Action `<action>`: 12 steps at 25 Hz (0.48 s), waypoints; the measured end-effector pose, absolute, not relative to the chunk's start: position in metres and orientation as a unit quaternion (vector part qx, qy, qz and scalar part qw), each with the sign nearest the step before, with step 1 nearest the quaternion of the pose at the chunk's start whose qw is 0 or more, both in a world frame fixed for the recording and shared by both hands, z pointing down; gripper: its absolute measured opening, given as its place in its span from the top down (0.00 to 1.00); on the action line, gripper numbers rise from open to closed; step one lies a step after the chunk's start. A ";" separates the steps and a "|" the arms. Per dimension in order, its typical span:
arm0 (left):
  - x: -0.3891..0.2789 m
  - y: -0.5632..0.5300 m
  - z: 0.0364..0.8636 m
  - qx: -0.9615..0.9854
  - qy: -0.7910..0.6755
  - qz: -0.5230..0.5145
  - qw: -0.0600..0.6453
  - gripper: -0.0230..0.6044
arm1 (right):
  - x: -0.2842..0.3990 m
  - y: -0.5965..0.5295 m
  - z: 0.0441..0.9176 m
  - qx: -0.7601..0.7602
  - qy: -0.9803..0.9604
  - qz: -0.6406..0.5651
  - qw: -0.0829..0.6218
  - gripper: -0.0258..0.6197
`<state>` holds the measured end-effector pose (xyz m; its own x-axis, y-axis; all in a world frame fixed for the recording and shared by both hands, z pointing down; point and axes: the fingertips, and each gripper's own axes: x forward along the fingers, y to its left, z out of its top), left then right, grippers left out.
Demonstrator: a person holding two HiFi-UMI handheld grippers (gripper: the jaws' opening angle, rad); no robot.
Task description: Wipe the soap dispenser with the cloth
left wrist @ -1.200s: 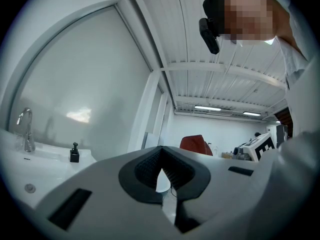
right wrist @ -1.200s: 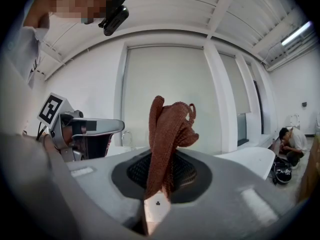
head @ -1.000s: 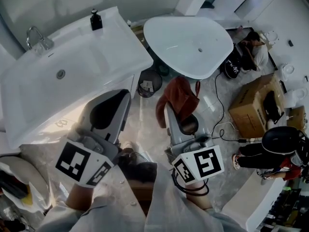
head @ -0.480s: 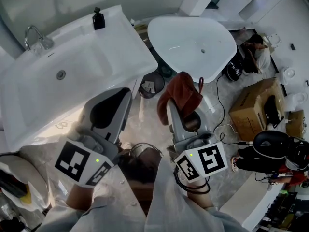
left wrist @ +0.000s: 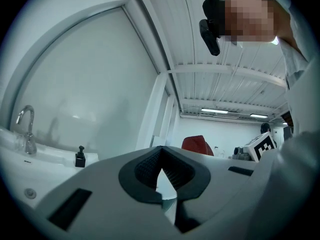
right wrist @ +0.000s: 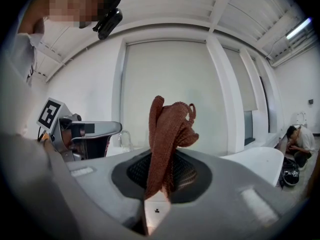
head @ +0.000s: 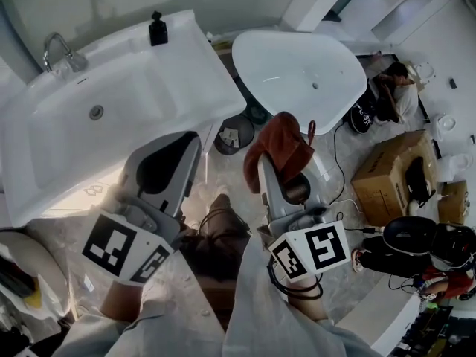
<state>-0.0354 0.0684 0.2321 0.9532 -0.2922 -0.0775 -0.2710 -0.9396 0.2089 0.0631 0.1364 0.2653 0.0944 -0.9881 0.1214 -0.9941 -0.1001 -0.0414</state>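
The black soap dispenser [head: 158, 30] stands at the back edge of the white sink counter [head: 178, 80], far ahead of both grippers; the left gripper view shows the soap dispenser [left wrist: 80, 157] small at lower left. My left gripper [head: 186, 149] hangs over the floor in front of the counter, and its jaws [left wrist: 160, 170] are shut with nothing between them. My right gripper [head: 272, 168] is shut on a rust-red cloth [head: 282, 143], which stands up bunched above the jaws. In the right gripper view the cloth [right wrist: 167, 134] rises from the right gripper [right wrist: 160, 184].
A chrome faucet [head: 59, 50] stands at the sink's left. A white bathtub [head: 297, 65] lies to the right, with a dark wastebasket [head: 234, 131] between tub and counter. A cardboard box [head: 387, 173], floor cables and two people [head: 394, 88] are at the right.
The whole view has shifted slightly, so the sink and dispenser sit a little further right. Both grippers keep their pose; the cloth stays clamped. A foot now shows on the floor below.
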 end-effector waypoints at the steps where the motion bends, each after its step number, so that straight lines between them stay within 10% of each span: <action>1: -0.036 0.067 0.230 0.983 -0.148 -0.055 0.097 0.96 | 0.063 0.135 0.264 0.736 -0.674 0.058 0.027 0.87; 12: -0.040 0.030 0.230 0.972 -0.211 -0.059 0.087 0.96 | 0.070 0.083 0.263 0.692 -0.720 0.040 0.031 0.87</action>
